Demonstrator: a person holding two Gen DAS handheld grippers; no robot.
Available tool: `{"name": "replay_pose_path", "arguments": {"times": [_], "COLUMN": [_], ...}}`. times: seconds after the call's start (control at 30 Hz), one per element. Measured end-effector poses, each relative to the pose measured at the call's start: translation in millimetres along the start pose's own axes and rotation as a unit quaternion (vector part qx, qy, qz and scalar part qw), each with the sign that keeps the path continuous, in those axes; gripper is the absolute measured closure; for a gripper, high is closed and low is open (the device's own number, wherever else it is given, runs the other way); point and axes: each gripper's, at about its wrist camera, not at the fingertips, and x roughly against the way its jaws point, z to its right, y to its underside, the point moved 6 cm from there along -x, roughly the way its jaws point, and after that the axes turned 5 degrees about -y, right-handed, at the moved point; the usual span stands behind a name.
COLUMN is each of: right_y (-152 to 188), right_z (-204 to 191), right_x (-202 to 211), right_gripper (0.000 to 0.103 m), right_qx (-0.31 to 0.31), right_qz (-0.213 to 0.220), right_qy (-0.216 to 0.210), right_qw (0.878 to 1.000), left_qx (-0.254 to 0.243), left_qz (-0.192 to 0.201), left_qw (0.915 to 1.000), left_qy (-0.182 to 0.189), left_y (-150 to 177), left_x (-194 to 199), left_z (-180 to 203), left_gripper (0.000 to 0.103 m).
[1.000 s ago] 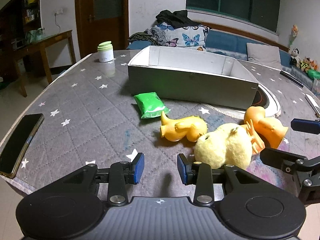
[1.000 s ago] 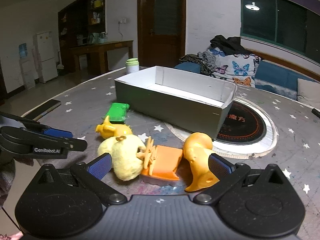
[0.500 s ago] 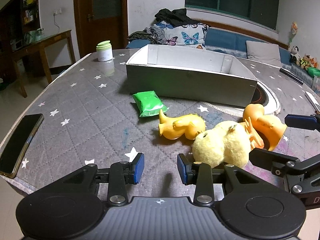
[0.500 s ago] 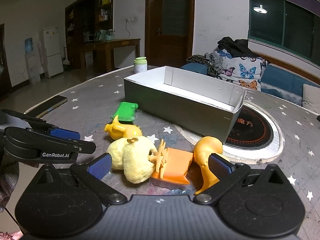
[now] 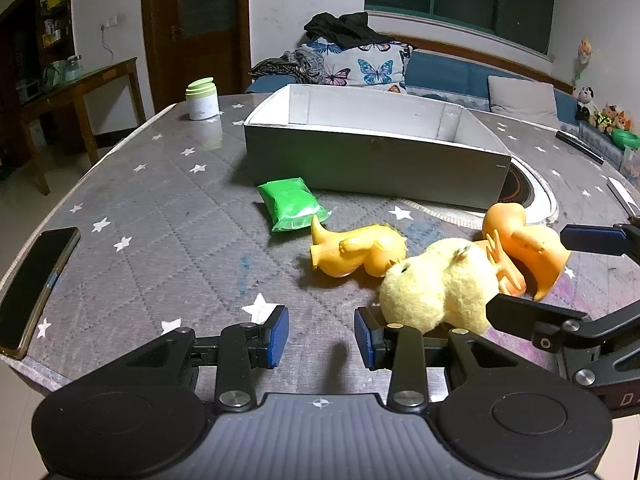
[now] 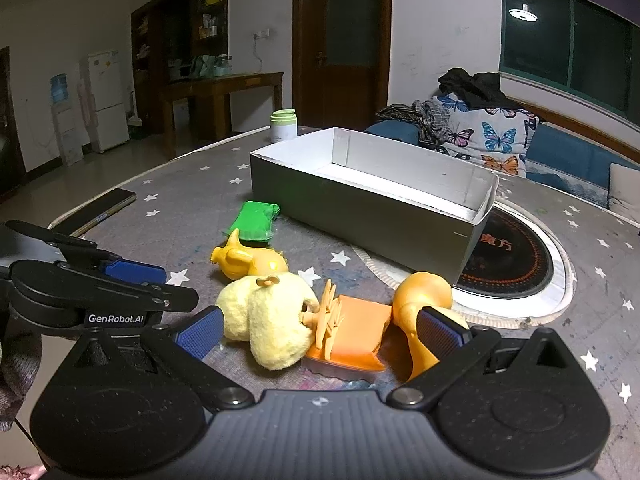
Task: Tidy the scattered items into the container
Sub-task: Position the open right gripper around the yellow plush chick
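An open grey box [image 5: 372,160] [image 6: 368,204] stands on the star-patterned table. In front of it lie a green packet [image 5: 291,203] [image 6: 253,220], a yellow rubber duck [image 5: 356,250] [image 6: 248,262], a fluffy yellow plush chick [image 5: 438,286] [image 6: 272,320], an orange block [image 6: 352,334] and an orange duck-shaped toy [image 5: 524,242] [image 6: 420,304]. My left gripper [image 5: 321,336] is open and empty, just left of the plush. My right gripper [image 6: 318,330] is wide open, its jaws either side of the plush, the orange block and the orange toy.
A black phone [image 5: 34,280] [image 6: 102,208] lies at the table's left edge. A white jar with a green lid [image 5: 202,99] [image 6: 283,125] stands behind the box. A round black hotplate [image 6: 516,260] sits to the box's right. A sofa with pillows lies beyond.
Both grippers have drifted a little closer to the toys; the right gripper has closed in around the plush and orange pieces. No item has moved.
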Motion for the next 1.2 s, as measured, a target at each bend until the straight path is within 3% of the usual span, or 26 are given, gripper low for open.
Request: {"name": "replay_pose_path", "arguments": {"times": [1.2], "right_y": [0.0], "right_z": [9.6], "right_x": [-12.0], "right_gripper": [0.0], "right_qx": [-0.018], "right_qz": [-0.019], "right_qy": [-0.01], "right_qw": [1.0], "left_qx": [-0.027], "left_qz": [-0.021], "left_qw": [0.9993], "left_qy": [0.013], "left_y": [0.4], "left_x": [-9.2], "left_z": [13.2], "left_gripper": [0.064]}}
